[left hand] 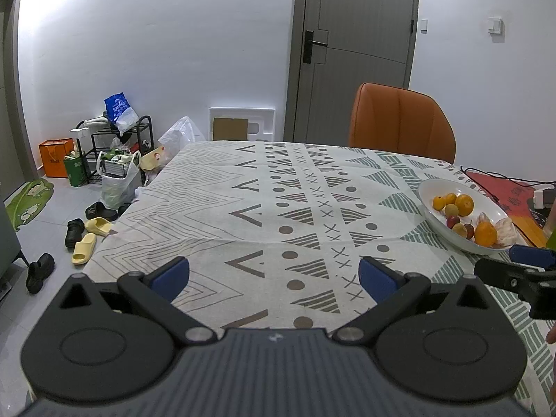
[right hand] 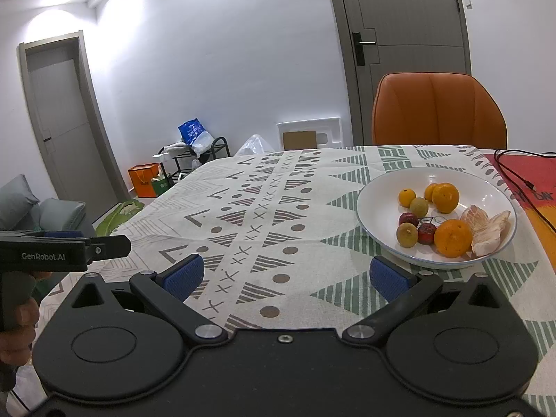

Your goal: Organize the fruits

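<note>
Left gripper [left hand: 274,279]: fingers wide, nothing between them, over bare tabletop [left hand: 215,208]. Right gripper [right hand: 283,278]: fingers wide, empty, just short of the bowl [right hand: 375,201]. Bowl, right of centre: oranges [right hand: 452,237], small green and red fruits, peeled citrus segments [right hand: 486,226]. No fruit lies loose on the cloth. Judgement: gathering looks done; any sorting within the bowl not yet begun.

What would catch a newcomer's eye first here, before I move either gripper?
The white bowl of fruit on the patterned tablecloth, ahead and to the right of the right gripper; it holds oranges, small red and greenish fruits and peeled citrus segments. Next, the orange chair behind the table's far edge. Both the right and the left gripper are open and empty.
</note>
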A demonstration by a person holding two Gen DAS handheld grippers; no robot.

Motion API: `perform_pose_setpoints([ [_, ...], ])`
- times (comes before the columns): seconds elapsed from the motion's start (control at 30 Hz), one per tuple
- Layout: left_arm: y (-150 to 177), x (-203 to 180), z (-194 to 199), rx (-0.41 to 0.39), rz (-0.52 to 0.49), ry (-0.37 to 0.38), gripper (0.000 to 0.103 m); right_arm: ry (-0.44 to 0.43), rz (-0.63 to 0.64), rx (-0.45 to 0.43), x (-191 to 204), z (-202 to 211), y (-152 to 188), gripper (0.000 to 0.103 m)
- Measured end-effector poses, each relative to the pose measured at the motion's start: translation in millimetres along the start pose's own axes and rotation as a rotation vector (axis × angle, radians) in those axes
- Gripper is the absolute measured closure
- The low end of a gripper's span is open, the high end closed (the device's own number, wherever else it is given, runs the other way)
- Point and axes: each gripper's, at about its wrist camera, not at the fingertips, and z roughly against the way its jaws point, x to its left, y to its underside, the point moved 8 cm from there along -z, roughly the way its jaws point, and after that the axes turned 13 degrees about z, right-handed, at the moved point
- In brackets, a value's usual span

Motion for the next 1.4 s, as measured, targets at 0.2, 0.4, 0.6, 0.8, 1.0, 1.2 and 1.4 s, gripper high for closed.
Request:
perform_pose_setpoints([
  [0.2, 0, 0, 0, 0.0, 0.0, 0.002, 0.0, 0.0, 0.001, 0.001, 0, 0, 0, 0.0],
  [0.4, -1, -1, 0, 0.001, -0.003, 0.01, 0.0, 0.002, 0.001, 0.002, -1, 0, 0, 0.0],
  [0.6, 0, -3, -2, 0.008, -0.006, 0.014, 0.0, 0.01, -0.003, 0.001, -5, 0, 0, 0.0],
  [0.8, 1, -7, -3, 0.012, -0.01, 0.024, 0.0, 0.019, -0.004, -0.002, -8, 5, 1, 0.0],
  [1.0, 2, -11, -4, 0.017, -0.012, 0.031, 0.0, 0.024, -0.008, -0.001, -10, 6, 1, 0.0],
  [1.2, 1, -15, -4, 0.015, -0.016, 0.031, 0.0, 0.027, -0.008, 0.0, -11, 7, 2, 0.0],
  [1.4, 0, -20, -6, 0.017, -0.025, 0.039, 0.0, 0.035, -0.019, 0.002, -16, 7, 4, 0.0],
])
